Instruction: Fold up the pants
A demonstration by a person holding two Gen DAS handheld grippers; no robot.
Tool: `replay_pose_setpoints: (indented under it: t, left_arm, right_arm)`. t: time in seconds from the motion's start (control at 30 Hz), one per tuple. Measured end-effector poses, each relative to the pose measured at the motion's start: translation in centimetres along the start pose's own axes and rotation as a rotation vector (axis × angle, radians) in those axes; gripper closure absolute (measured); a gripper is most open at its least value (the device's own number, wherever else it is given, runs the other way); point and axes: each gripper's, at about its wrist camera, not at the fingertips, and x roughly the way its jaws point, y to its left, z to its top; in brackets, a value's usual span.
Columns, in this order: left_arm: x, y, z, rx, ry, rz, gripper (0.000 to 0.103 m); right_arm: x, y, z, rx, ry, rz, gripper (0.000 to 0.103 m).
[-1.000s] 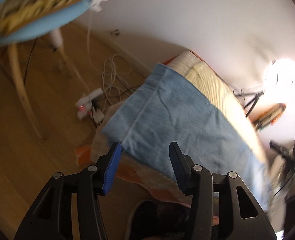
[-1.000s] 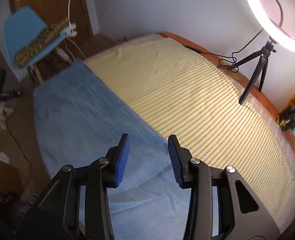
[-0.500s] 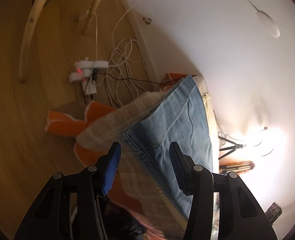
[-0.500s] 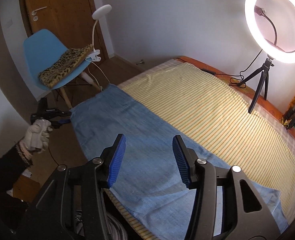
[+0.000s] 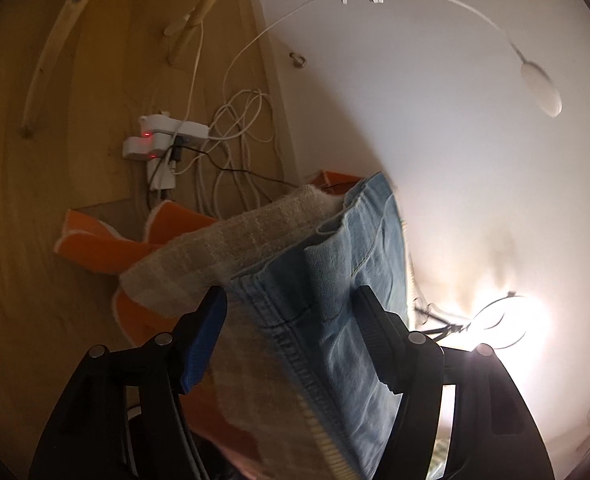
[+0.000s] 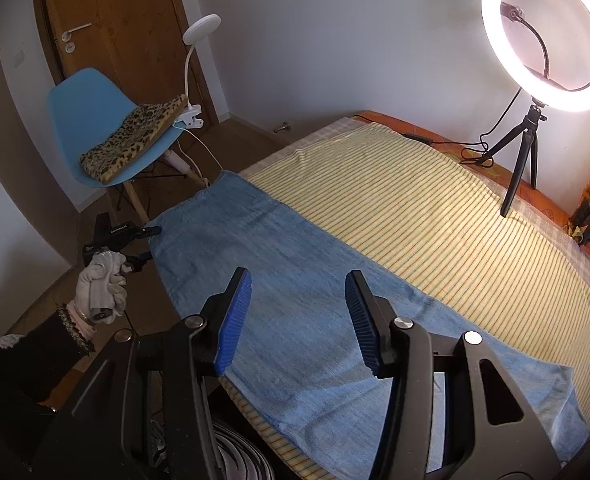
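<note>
Blue denim pants (image 6: 255, 240) lie flat in a long strip on the near side of the bed. In the right wrist view my right gripper (image 6: 298, 280) hovers over their middle, open, with nothing between its fingers. A gloved hand (image 6: 99, 284) holds my left gripper (image 6: 151, 244) at the pants' far left end. In the left wrist view the left gripper (image 5: 291, 296) straddles the stitched edge of the pants (image 5: 355, 280) where they hang over the bed's corner. Its jaws are opening, and the pads stand clear of the cloth.
A yellow striped sheet (image 6: 395, 208) covers the bed over orange bedding (image 5: 95, 244). A ring light on a tripod (image 6: 535, 80) stands at the far right of the bed. A blue chair (image 6: 91, 120) with a leopard cushion and a clip lamp (image 6: 199, 32) stands left. Power strips and cables (image 5: 163, 140) lie on the floor.
My left gripper has rolled and dropped to the bed's corner, its jaws wider around the denim edge. My right gripper has pulled up and back from the pants and opened wider.
</note>
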Motion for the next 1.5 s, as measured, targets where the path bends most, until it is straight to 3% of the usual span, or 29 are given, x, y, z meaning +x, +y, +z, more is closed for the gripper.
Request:
replay_pose_setpoints:
  t: [0.13,0.27,0.53,0.63,0.77,0.87,0.9,0.93,1.0,1.17,1.3,1.5]
  left_arm:
    - [0.6,0.2,0.1,-0.047,-0.030,-0.040,0.038]
    - [0.2,-0.4,-0.2,-0.023,-0.056,-0.034,0.041]
    - [-2.2,-2.6,-0.3,0.060,-0.083,0.032,0.069]
    - [-2.5,-3.7,-0.4,0.122,-0.093,0.052,0.071]
    - [-2.2,-4.0,-0.1,0.120,-0.094,0.047,0.071]
    - [-1.5,-4.6,0.0,0.152,-0.082,0.100,0.071]
    - [-1.4,-4.9,-0.1,0.173,-0.080,0.127,0.076]
    - [-1.3,-5.4,-0.2,0.202,-0.085,0.162,0.093]
    - [-1.3,-6.2,-0.4,0.262,-0.100,0.205,0.091]
    - [-2.0,-9.2,-1.6,0.434,-0.154,0.248,0.092]
    - [-2.3,-12.3,-3.1,0.574,-0.180,0.222,0.093]
    - [-0.4,-16.0,-7.1,0.797,-0.131,0.186,0.093]
  right_arm:
    - [-0.6,0.3,0.6,-0.013,-0.023,-0.004,0.052]
    - [-1.4,0.4,1.0,-0.026,-0.039,-0.020,0.052]
    - [-0.7,-0.4,1.0,-0.002,-0.032,-0.028,0.052]
    - [-0.2,-0.4,0.9,-0.001,-0.027,-0.029,0.052]
    - [0.6,-0.4,0.8,-0.006,-0.016,-0.035,0.052]
    - [1.1,-0.6,0.6,-0.001,-0.003,-0.028,0.051]
    - [1.3,-0.7,0.5,0.003,0.001,-0.027,0.051]
    - [1.5,-0.8,0.5,0.008,0.004,-0.025,0.050]
    - [1.8,-1.0,0.4,0.020,0.010,-0.022,0.044]
    - [3.7,-1.2,0.6,0.042,0.038,0.006,0.044]
    - [5.6,-1.2,1.3,0.061,0.054,0.051,0.044]
    - [9.3,-0.4,3.6,0.101,0.084,0.142,0.043]
